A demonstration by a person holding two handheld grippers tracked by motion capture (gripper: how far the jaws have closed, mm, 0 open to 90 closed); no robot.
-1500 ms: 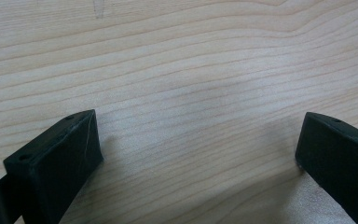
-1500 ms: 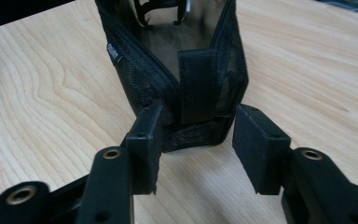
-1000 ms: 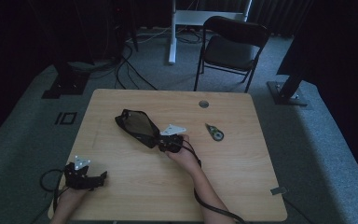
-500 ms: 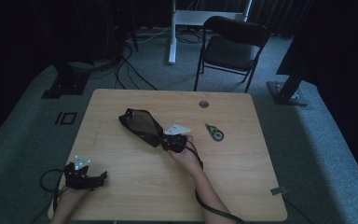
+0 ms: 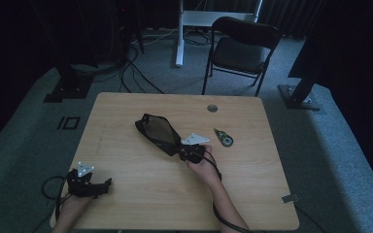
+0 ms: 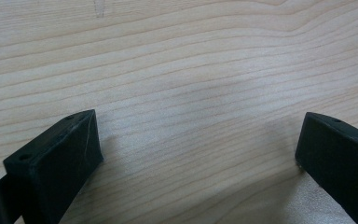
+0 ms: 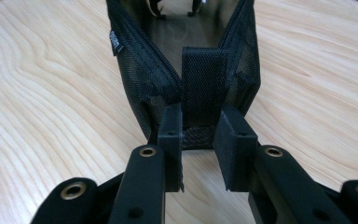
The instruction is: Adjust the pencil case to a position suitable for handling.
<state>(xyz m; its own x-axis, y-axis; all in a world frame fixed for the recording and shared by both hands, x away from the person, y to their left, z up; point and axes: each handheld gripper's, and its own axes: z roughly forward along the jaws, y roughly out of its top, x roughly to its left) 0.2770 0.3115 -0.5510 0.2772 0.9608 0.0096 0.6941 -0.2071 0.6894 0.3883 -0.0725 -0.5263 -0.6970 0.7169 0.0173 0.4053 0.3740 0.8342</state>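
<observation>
On table [image 5: 126,160] — right hand-held gripper [image 7: 198,140] clamps mesh pouch [image 7: 144,79].

Right gripper [image 5: 182,148] dragged mesh pouch [image 5: 156,131] slightly rightward across table [image 5: 126,165].

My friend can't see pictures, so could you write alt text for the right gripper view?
Two black fingers pinch the end strap of an open black mesh zip pouch lying on a pale wooden table.

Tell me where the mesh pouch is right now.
In the high view the mesh pouch lies mid-table, its near end clamped in the right gripper, with the tape dispenser off to its right.
</observation>
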